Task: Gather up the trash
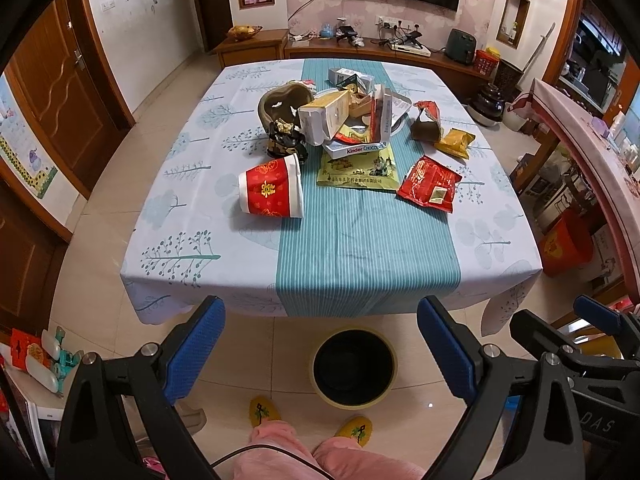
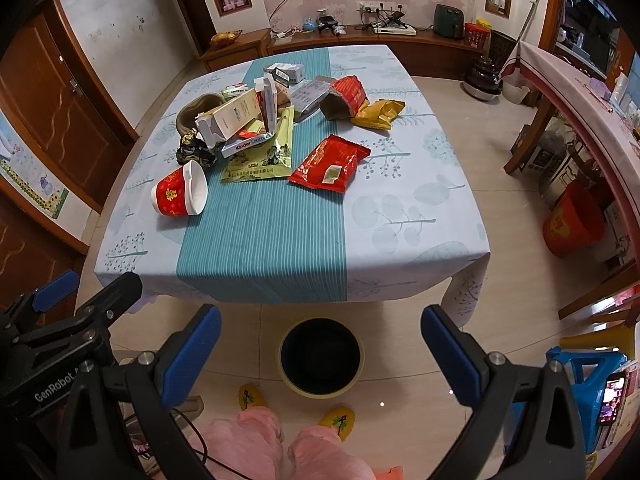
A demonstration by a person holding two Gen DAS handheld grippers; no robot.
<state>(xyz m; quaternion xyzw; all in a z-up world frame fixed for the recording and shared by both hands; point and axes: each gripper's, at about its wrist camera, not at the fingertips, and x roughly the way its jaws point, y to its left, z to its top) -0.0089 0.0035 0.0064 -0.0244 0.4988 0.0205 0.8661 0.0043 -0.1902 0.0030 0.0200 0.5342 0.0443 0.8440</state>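
Observation:
Trash lies on the table: a red paper cup (image 1: 272, 192) (image 2: 180, 194) on its side, a red wrapper (image 1: 430, 184) (image 2: 330, 164), a green-yellow packet (image 1: 358, 170) (image 2: 262, 158), a Kinder Chocolate box (image 1: 354, 148) (image 2: 248, 145), a yellow wrapper (image 1: 456, 142) (image 2: 378, 114) and a pile of cartons (image 1: 324, 118) (image 2: 236, 116). A dark bin with a yellow rim (image 1: 354, 366) (image 2: 322, 356) stands on the floor below the table's near edge. My left gripper (image 1: 320, 348) and right gripper (image 2: 320, 354) are both open and empty, held before the table above the bin.
The table wears a pale tree-print cloth with a teal striped runner (image 1: 360, 248) (image 2: 260, 240). A red bucket (image 2: 572, 222) stands on the floor at right, beside a long counter (image 2: 580, 92). A blue stool (image 2: 588, 372) is near right. The person's slippered feet (image 2: 336, 420) are by the bin.

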